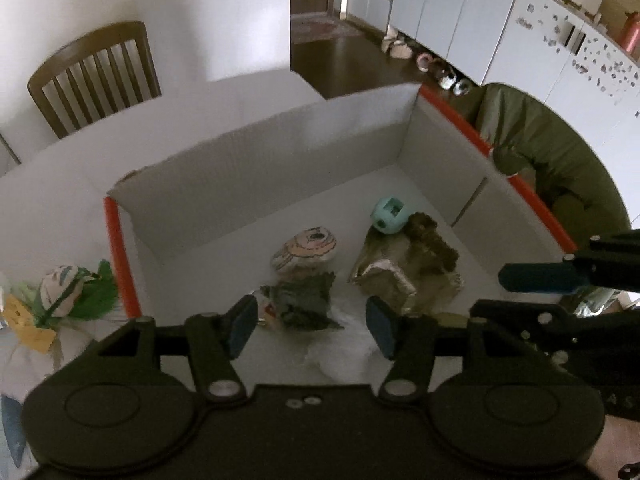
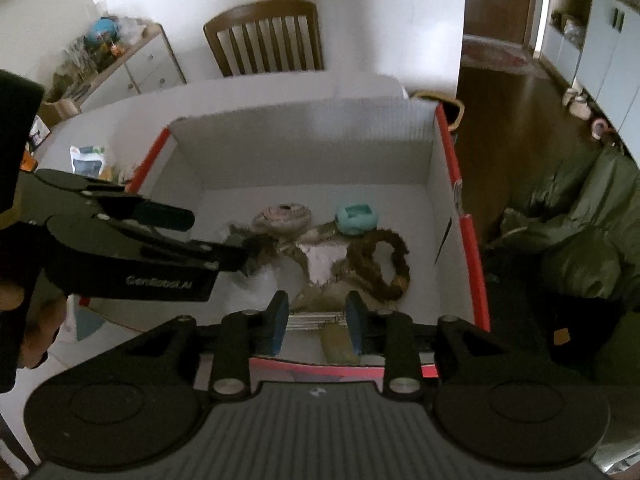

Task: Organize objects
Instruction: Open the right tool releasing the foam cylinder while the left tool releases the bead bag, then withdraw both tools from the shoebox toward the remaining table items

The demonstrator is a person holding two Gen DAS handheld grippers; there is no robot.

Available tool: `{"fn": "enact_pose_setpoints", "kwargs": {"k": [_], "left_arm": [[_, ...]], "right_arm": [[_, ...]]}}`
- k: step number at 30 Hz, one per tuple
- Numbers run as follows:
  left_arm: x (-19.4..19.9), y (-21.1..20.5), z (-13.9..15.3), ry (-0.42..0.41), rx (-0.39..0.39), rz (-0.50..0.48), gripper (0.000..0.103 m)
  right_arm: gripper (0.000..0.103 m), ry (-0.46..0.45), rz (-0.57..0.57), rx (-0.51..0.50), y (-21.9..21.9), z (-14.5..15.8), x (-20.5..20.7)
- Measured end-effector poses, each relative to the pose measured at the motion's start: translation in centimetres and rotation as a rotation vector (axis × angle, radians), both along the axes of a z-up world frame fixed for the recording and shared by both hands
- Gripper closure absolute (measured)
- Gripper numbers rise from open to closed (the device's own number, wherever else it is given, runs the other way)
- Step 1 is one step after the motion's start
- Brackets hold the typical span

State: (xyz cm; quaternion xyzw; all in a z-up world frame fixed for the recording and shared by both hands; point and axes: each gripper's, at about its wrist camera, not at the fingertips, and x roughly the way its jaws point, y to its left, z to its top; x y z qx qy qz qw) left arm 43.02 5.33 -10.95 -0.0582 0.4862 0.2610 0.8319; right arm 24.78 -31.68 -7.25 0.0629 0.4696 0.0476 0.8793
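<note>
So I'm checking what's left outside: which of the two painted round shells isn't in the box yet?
The green-striped shell, lying outside the box by its orange edge; the pink-swirled shell lies inside.

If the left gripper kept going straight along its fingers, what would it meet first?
Probably the crumpled dark grey-green wrapper lying in the white cardboard box, right between the open fingers of the left gripper. The round pink-striped pouch lies beyond it. Depth is uncertain.

Left gripper (image 1: 311,322) and right gripper (image 2: 317,322) hover side by side (both spread, empty).
</note>
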Motion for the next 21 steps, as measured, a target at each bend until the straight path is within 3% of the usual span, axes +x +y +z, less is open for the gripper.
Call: {"fn": "enact_pose_setpoints", "kwargs": {"k": [6, 8, 10, 21], "left_arm": [[-2.0, -1.0, 1.8, -0.070, 0.015, -0.006, 0.043], [-2.9, -1.2, 2.3, -0.094, 0.014, -0.007, 0.042], [-3.8, -1.3, 2.9, -0.117, 0.014, -0.006, 0.041], [-9.9, -1.4, 6.3, -0.218, 0.075, -0.041, 0.038]], "right_arm": [[0.072, -0.036, -0.010, 0.011, 0.7, 1.5, -1.0], [0.058, -0.051, -0.018, 0.012, 1.0, 1.9, -1.3], [0.050, -0.076, -0.025, 0.012, 1.6, 2.5, -1.8], [0.047, -0.161, -0.040, 0.033, 6.5, 5.3, -3.2]]}}
